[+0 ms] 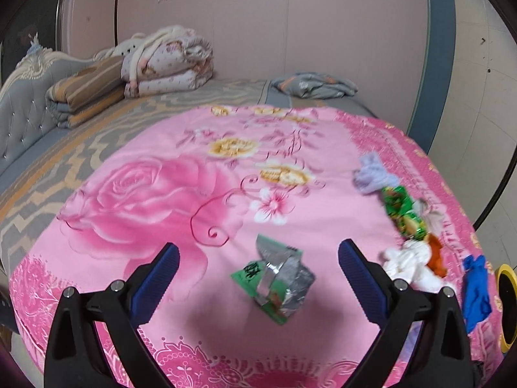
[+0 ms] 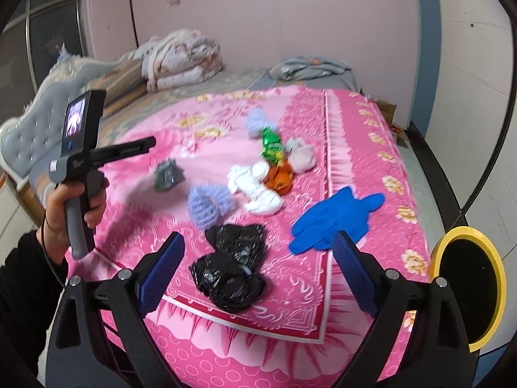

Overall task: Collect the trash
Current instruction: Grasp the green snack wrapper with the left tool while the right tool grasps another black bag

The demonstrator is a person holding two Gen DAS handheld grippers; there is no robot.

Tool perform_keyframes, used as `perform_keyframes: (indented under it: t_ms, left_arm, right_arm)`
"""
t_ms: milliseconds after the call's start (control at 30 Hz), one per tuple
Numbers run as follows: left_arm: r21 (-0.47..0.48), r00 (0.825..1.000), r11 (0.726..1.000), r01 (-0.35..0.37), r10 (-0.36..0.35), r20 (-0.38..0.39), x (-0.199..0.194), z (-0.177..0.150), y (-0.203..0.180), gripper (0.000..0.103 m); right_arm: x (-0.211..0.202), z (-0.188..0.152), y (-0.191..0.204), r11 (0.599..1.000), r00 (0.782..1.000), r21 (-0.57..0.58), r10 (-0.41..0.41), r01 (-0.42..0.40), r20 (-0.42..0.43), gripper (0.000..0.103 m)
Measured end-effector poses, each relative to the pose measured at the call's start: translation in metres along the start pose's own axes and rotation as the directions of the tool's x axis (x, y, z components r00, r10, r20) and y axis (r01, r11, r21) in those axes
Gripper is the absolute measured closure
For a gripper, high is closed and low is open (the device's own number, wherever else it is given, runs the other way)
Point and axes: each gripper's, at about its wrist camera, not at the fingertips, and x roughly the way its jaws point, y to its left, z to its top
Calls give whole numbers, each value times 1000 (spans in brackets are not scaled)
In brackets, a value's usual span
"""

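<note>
A crumpled green and silver wrapper (image 1: 274, 281) lies on the pink blanket (image 1: 155, 194), just ahead of my open, empty left gripper (image 1: 258, 253); it also shows in the right wrist view (image 2: 166, 174). My right gripper (image 2: 260, 242) is open and empty over a crumpled black plastic bag (image 2: 231, 268). A blue glove (image 2: 332, 220) lies right of the bag. Further back lie white tissue (image 2: 255, 184), an orange wrapper (image 2: 279, 177), a green wrapper (image 2: 269, 144) and two purple foam nets (image 2: 206, 205).
A yellow-rimmed bin (image 2: 471, 287) stands off the bed's right edge; it also shows in the left wrist view (image 1: 507, 304). Folded quilts (image 1: 168, 61) and a grey garment (image 1: 313, 84) lie at the far side. The left hand-held gripper's body (image 2: 80, 161) is at the left.
</note>
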Motion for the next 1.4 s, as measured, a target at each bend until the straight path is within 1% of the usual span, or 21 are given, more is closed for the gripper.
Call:
perform_keyframes:
  t_ms: [133,233,533,567,600,667,733,767,800,833,867,900,933,1033,1200,1400]
  left_arm:
    - [-5,999,1000,1,-1,-32,21,-8,3,8]
    - [-14,999,1000,16,-16,-46,31,-11,2,8]
    - [-8,996,999,32,-32,-82,63,-16,-8,8]
    - [-6,995,999,38,-38,-87,66,-17,-10,9]
    - [-5,995,999,41,-41,-90,68,-18,-10,12]
    - [1,993,999,52,-52,-106,74,-20,-13,21]
    - [1,991,998,62,-62,-118,79,-21,-13,37]
    - [0,990,998,67,-66,-123,81,-22,-13,40]
    - [0,990,997,73,-72,-123,82,-23,-13,44]
    - [-1,990,997,78,-77,-120,82,-24,-13,49]
    - [-3,990,997,82,-82,-115,81,-24,-13,51]
    - [-5,990,997,81,-81,-113,80,-24,-12,57]
    - [-12,991,997,81,-82,-110,80,-24,-11,58]
    - [-31,991,996,80,-83,-103,79,-24,-8,59]
    - [-47,994,997,68,-71,-85,73,-21,-6,59]
    - [-50,996,997,66,-68,-54,52,-14,-6,59]
  right_arm:
    - [24,-9,7,1000,998,-23,-8,6,-58,14]
    - [40,-13,7,1000,996,-25,-9,6,-88,14]
    - [79,-21,11,999,990,-46,-21,15,-141,14]
    - [83,-23,12,998,989,-53,-26,18,-145,14]
    - [86,-24,13,998,989,-58,-29,21,-148,15]
    - [93,-26,14,998,987,-61,-32,22,-155,19]
    - [99,-27,14,998,986,-58,-29,20,-165,27]
    - [102,-29,14,998,985,-58,-29,19,-171,29]
    - [105,-30,14,998,984,-57,-26,16,-176,33]
    - [107,-31,15,998,983,-55,-16,6,-184,40]
    - [110,-32,15,998,980,-55,-1,-10,-197,45]
    - [111,-33,16,998,979,-56,9,-21,-201,54]
    - [112,-34,18,998,980,-60,13,-25,-200,63]
    - [111,-34,22,997,982,-71,20,-34,-188,68]
    - [108,-31,16,997,979,-30,58,-66,-197,72]
    - [88,-24,8,996,980,-4,87,-89,-178,72]
